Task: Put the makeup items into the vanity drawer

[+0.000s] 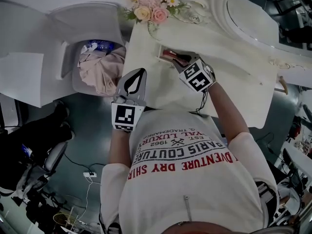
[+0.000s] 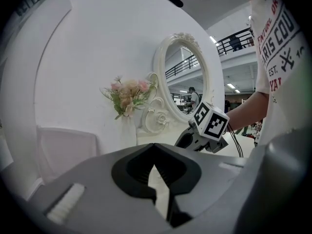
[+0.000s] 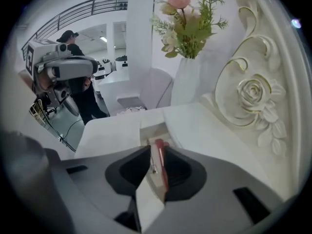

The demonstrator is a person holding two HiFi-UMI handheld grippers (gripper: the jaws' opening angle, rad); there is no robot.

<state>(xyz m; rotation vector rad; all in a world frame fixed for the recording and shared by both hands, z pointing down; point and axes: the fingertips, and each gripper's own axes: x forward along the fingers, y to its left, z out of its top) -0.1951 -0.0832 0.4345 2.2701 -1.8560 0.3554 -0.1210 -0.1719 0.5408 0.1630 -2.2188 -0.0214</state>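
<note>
The small vanity drawer (image 1: 160, 51) stands open in the white vanity top (image 1: 229, 52), with dark and red makeup items inside. My right gripper (image 1: 182, 65) reaches over it. In the right gripper view its jaws (image 3: 157, 147) are shut on a slim red makeup stick (image 3: 159, 155) that points down at the drawer (image 3: 151, 128). My left gripper (image 1: 141, 73) hovers at the vanity's left front edge, shut and empty; its tips (image 2: 155, 146) meet with nothing between them. The right gripper (image 2: 202, 133) also shows in the left gripper view.
A vase of pink flowers (image 1: 148, 4) and an ornate oval mirror (image 1: 253, 13) stand at the back of the vanity. To its left is a white chair holding a pinkish cloth (image 1: 100, 69). Cables and a power strip (image 1: 89, 174) lie on the floor.
</note>
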